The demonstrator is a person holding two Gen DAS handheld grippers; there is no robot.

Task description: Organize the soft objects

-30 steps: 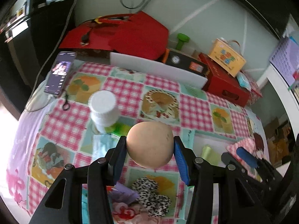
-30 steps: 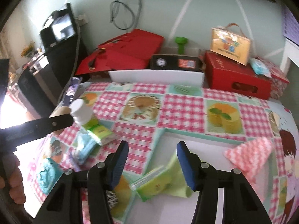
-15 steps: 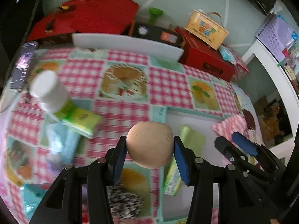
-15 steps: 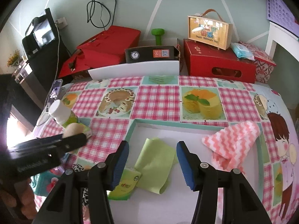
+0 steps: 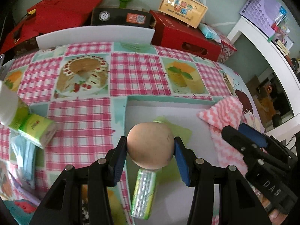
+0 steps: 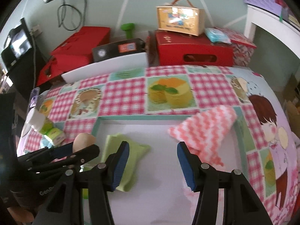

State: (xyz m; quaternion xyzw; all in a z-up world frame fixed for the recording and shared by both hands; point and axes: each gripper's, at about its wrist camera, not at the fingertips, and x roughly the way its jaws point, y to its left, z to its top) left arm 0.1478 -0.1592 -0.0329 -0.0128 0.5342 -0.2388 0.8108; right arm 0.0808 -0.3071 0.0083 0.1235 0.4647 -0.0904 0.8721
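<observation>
My left gripper (image 5: 150, 150) is shut on a tan egg-shaped soft ball (image 5: 150, 145), held above the white tray (image 5: 142, 110) near its left edge. The same ball (image 6: 83, 140) shows in the right wrist view, clamped in the left gripper (image 6: 75, 150). Below it in the tray lie a green cloth (image 6: 129, 150) and a green tissue pack (image 5: 144, 193). A pink zigzag cloth (image 6: 204, 133) drapes over the tray's right part. My right gripper (image 6: 152, 161) hangs open over the tray's middle with nothing between its fingers.
On the checked tablecloth left of the tray stand a white-capped bottle (image 5: 7, 103), a green tissue pack (image 5: 37, 131) and a light blue pack (image 5: 24, 155). Red boxes (image 6: 193, 50), a black case (image 5: 121, 17) and a white board (image 5: 97, 34) line the far edge.
Both grippers have swung right, from over the tablecloth's clutter to above the white tray. The left one kept the ball clamped and sank lower. The bottle slid to the left edge of view.
</observation>
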